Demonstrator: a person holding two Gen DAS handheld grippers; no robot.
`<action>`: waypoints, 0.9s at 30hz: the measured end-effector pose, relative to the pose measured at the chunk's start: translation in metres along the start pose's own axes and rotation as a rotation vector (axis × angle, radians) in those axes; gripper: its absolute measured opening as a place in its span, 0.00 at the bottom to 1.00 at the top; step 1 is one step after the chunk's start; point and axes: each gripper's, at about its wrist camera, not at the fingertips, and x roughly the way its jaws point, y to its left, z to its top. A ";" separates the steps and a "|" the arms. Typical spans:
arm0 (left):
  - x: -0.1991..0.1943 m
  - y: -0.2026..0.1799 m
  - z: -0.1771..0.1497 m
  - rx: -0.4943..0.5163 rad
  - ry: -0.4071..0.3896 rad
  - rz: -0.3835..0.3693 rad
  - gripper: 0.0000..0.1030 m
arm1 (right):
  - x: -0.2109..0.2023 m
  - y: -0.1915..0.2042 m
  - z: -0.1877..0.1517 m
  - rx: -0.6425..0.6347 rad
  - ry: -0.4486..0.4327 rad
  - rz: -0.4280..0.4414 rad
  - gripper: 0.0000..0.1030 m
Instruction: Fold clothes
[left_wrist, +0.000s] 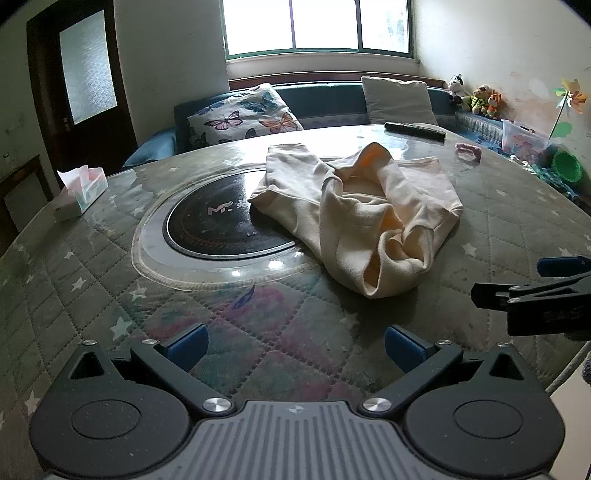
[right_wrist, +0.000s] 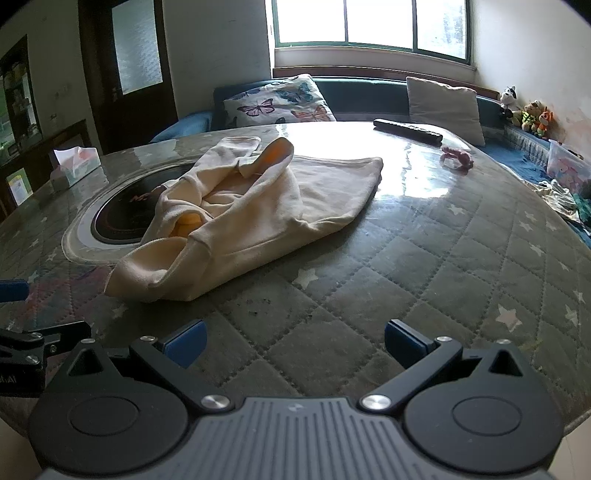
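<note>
A cream garment (left_wrist: 364, 206) with an orange lining lies crumpled in the middle of the round quilted table (left_wrist: 92, 295), partly over a black hob plate (left_wrist: 218, 221). In the right wrist view the same garment (right_wrist: 240, 214) sits ahead and to the left. My left gripper (left_wrist: 293, 347) hovers near the table's front edge, short of the garment, open with nothing between its blue pads (left_wrist: 186, 345). My right gripper (right_wrist: 293, 343) is also open and empty, over bare quilted cloth. Its black finger (left_wrist: 517, 295) shows at the right edge of the left wrist view.
A tissue box (left_wrist: 79, 190) stands at the table's left. A black remote (left_wrist: 415, 130) and a pink hair tie (left_wrist: 468, 150) lie at the far right. Behind the table runs a blue sofa with a butterfly cushion (left_wrist: 243, 116), a grey cushion (left_wrist: 399, 99) and soft toys (left_wrist: 476, 98).
</note>
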 end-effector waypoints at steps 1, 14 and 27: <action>0.000 0.000 0.000 0.001 0.000 0.000 1.00 | 0.001 0.001 0.001 -0.003 0.000 0.001 1.00; 0.005 0.006 0.011 0.003 -0.008 -0.004 1.00 | 0.008 0.007 0.015 -0.026 -0.003 0.010 1.00; 0.003 0.026 0.041 -0.009 -0.066 0.024 1.00 | 0.018 0.004 0.037 -0.060 -0.015 0.015 1.00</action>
